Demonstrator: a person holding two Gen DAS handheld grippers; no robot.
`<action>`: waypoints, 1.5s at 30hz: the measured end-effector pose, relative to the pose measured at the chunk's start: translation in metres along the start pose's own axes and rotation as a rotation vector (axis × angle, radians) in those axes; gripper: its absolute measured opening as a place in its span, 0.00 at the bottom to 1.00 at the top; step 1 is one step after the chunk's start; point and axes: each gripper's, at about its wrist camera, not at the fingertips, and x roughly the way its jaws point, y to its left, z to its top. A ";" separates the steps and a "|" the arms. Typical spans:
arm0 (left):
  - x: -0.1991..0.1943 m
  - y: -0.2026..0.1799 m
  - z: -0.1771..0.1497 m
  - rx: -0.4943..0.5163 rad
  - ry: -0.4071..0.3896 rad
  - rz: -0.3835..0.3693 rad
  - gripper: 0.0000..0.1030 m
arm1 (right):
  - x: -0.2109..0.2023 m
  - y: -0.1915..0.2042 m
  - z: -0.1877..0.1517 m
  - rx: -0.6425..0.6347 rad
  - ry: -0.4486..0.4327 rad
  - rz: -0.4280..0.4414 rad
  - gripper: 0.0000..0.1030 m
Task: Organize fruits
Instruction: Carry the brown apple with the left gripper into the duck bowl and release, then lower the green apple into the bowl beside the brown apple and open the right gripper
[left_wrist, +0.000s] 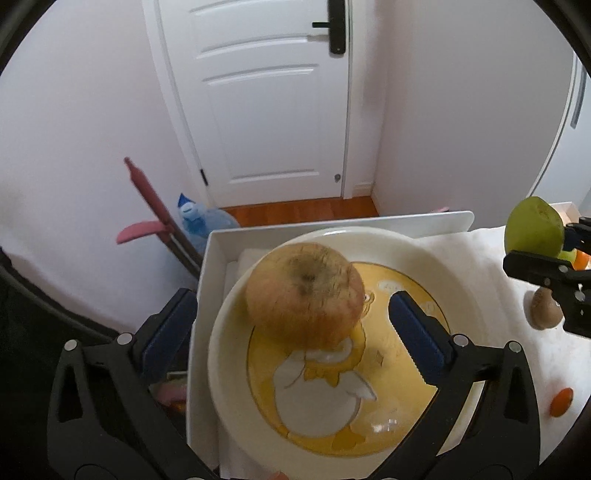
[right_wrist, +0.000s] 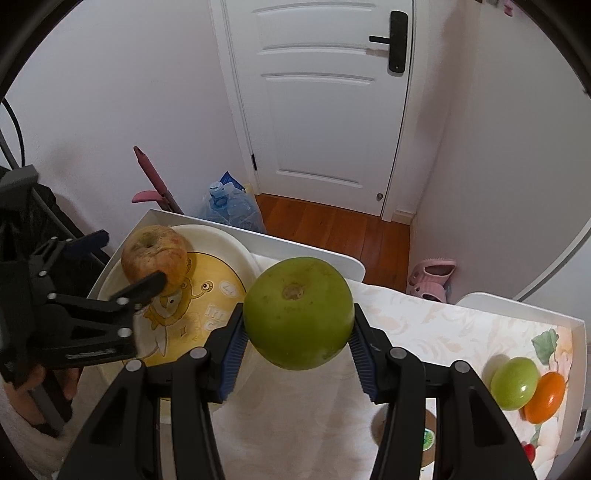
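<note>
Two fruits in play: a reddish-yellow apple (left_wrist: 304, 293) and a green apple (right_wrist: 298, 313).
Left gripper (left_wrist: 291, 325): fingers spread wide, one on each side of the reddish apple, pads clear of its skin; nothing held.
Reddish apple: sits on the far part of the duck-print plate (left_wrist: 229, 354), blossom end up, between the left fingers and slightly beyond them.
Right gripper (right_wrist: 297, 345): fingers closed partway on the green apple, pads pressed to its left and right flanks, stem end up; the fruit hangs above the cloth-covered surface (right_wrist: 303, 413).
Key relation: the plate lies to the left of the held green apple and a little farther off; the open yellow centre, nearer than the reddish apple, looks like the free spot.
Nearer hand: the right, since it already carries the fruit.
Left behind: a small green fruit (right_wrist: 514, 383) and an orange one (right_wrist: 545, 397), touching, at the right edge.
</note>
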 end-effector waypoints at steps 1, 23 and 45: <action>-0.003 0.002 -0.001 -0.007 0.005 0.007 1.00 | 0.000 0.000 0.000 -0.008 0.001 0.000 0.47; -0.048 0.035 -0.035 -0.112 0.051 0.050 1.00 | 0.039 0.050 0.007 -0.240 0.057 0.150 0.47; -0.054 0.037 -0.048 -0.115 0.056 0.063 1.00 | 0.060 0.072 0.000 -0.301 0.049 0.182 1.00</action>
